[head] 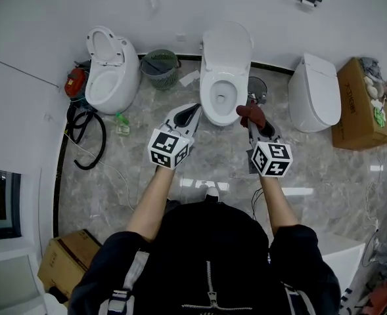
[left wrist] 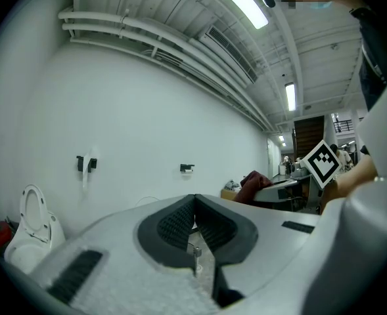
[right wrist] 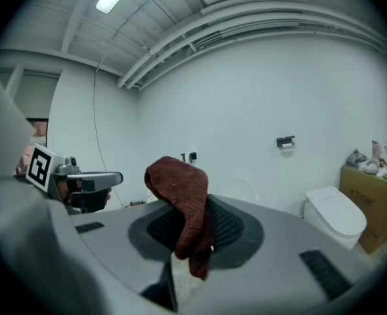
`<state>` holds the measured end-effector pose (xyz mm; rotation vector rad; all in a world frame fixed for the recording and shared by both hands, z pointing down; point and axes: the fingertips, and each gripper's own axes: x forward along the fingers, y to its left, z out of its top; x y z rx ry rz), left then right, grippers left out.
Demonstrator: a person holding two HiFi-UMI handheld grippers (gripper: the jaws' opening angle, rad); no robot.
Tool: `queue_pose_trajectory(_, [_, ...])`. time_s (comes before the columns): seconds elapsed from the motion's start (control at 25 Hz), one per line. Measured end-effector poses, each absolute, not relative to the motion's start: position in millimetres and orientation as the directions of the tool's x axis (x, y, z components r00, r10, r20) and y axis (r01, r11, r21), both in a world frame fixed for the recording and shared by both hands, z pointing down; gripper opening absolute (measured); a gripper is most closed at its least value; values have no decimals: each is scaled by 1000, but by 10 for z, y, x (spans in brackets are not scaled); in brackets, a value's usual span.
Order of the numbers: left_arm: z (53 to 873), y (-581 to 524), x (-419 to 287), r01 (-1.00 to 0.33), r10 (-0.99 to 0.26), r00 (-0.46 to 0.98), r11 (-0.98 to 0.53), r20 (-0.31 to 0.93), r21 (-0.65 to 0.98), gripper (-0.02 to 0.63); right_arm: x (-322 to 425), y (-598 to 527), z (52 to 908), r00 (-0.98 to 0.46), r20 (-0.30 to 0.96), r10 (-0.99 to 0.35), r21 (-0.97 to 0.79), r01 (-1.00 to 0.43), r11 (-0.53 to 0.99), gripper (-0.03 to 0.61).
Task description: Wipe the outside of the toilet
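The middle toilet (head: pixel 225 77) stands against the far wall, white, with its lid raised and the bowl open. My right gripper (head: pixel 250 114) hovers just off the bowl's front right and is shut on a dark red cloth (head: pixel 251 115). In the right gripper view the cloth (right wrist: pixel 182 202) bunches above the jaws and hangs down between them (right wrist: pixel 198 210). My left gripper (head: pixel 193 110) is held off the bowl's front left, close to the rim. Its jaws (left wrist: pixel 194 200) are shut with nothing between them. Neither gripper touches the toilet.
A second white toilet (head: pixel 111 71) with its lid up stands at the left, a closed one (head: pixel 317 92) at the right. A green basket (head: pixel 160 67), a black hose (head: pixel 88 133), a green bottle (head: pixel 122 125) and cardboard boxes (head: pixel 361 104) lie around.
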<state>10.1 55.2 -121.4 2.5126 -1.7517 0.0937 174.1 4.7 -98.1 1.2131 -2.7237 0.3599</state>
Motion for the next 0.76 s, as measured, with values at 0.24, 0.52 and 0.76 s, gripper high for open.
queue_pose_trajectory(0.24, [-1190, 554, 91, -936, -931, 352, -351, 98, 31, 8, 1730, 64, -979, -660, 217, -719, -157, -751, 642, 80])
queue_pose_trajectory(0.52, [-1181, 552, 75, -936, -931, 351, -350, 102, 30, 8, 1741, 74, -973, -657, 207, -725, -160, -753, 638, 80])
queue_pose_trajectory(0.76, [-1153, 519, 72, -939, -933, 344, -343, 104, 30, 8, 1783, 38, -944, -653, 200, -730, -155, -757, 635, 80])
